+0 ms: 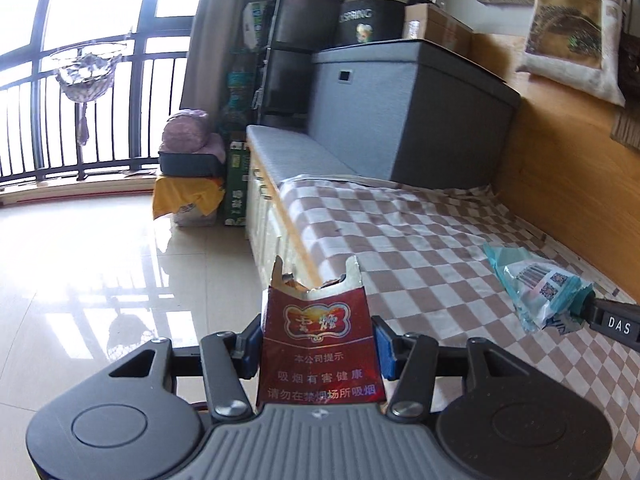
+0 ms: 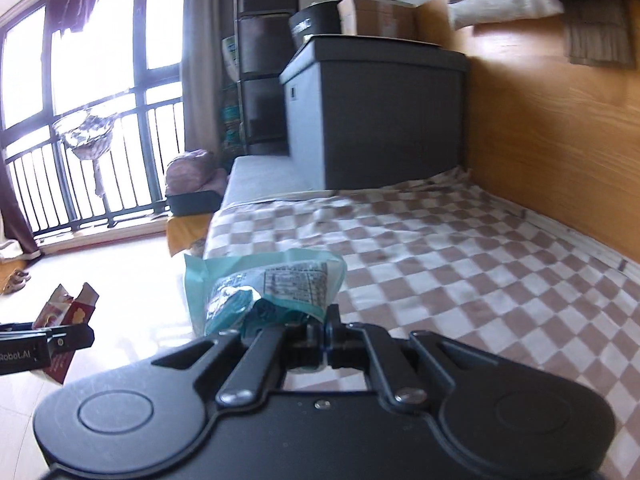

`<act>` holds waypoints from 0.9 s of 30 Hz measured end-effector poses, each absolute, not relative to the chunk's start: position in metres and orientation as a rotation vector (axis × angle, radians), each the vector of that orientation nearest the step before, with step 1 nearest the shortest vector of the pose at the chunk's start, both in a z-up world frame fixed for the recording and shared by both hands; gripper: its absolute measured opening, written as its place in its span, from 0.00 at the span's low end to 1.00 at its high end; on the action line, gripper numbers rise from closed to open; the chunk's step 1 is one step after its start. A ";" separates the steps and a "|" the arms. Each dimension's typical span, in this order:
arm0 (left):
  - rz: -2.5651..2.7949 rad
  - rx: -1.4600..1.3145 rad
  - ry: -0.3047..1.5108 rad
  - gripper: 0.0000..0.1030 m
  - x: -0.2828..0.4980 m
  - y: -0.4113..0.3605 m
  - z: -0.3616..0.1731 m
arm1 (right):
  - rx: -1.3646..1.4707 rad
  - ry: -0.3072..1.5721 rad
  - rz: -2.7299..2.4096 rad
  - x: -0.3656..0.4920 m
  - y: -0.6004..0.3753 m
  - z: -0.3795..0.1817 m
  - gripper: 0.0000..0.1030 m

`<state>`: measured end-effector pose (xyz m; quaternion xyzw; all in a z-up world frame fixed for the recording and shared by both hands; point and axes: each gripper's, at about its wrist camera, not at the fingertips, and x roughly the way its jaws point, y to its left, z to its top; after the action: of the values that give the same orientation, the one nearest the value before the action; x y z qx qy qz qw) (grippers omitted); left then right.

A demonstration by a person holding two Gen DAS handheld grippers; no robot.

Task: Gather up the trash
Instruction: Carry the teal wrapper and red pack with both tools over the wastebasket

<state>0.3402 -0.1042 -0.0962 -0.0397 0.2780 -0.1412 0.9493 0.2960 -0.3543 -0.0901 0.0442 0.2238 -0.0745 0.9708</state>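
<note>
A torn red cigarette pack (image 1: 318, 336) stands upright between the blue pads of my left gripper (image 1: 318, 346), which is shut on it. The same red pack (image 2: 66, 320) shows at the left edge of the right wrist view, held by the left gripper (image 2: 68, 338). My right gripper (image 2: 326, 340) is shut on a crumpled teal and clear plastic wrapper (image 2: 264, 286). In the left wrist view that wrapper (image 1: 538, 286) hangs from the right gripper (image 1: 592, 310) at the right edge. Both are held above the edge of the checkered bed cover (image 1: 420, 240).
A grey storage box (image 1: 404, 108) stands at the bed's far end with a black box and cardboard box on top. A wooden wall panel (image 2: 552, 120) runs along the right. Glossy tiled floor (image 1: 100, 260) lies to the left, with bundles, a green carton and balcony railing behind.
</note>
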 end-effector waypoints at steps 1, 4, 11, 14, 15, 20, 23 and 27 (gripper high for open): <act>-0.279 -0.083 0.566 0.52 0.339 -0.096 -0.096 | 0.085 0.460 -0.142 0.298 -0.344 -0.090 0.02; -0.255 -0.088 0.575 0.52 0.337 -0.069 -0.098 | 0.075 0.492 -0.120 0.303 -0.316 -0.093 0.02; -0.193 -0.117 0.599 0.52 0.333 -0.007 -0.112 | 0.046 0.570 -0.072 0.322 -0.251 -0.109 0.02; -0.169 -0.137 0.612 0.52 0.333 0.015 -0.121 | 0.034 0.601 -0.058 0.329 -0.224 -0.118 0.02; -0.162 -0.145 0.617 0.52 0.334 0.021 -0.124 | 0.030 0.611 -0.053 0.332 -0.216 -0.122 0.02; -0.130 -0.179 0.646 0.52 0.339 0.046 -0.141 | 0.014 0.659 -0.037 0.346 -0.185 -0.140 0.02; -0.120 -0.195 0.667 0.52 0.344 0.056 -0.154 | 0.021 0.690 -0.032 0.356 -0.171 -0.153 0.02; -0.116 -0.207 0.699 0.52 0.352 0.063 -0.173 | 0.016 0.730 -0.030 0.368 -0.158 -0.171 0.02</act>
<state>0.3518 0.0631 -0.1734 -0.1010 0.3414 -0.0567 0.9327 0.3679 -0.1580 -0.1710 0.0077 0.3568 -0.0148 0.9340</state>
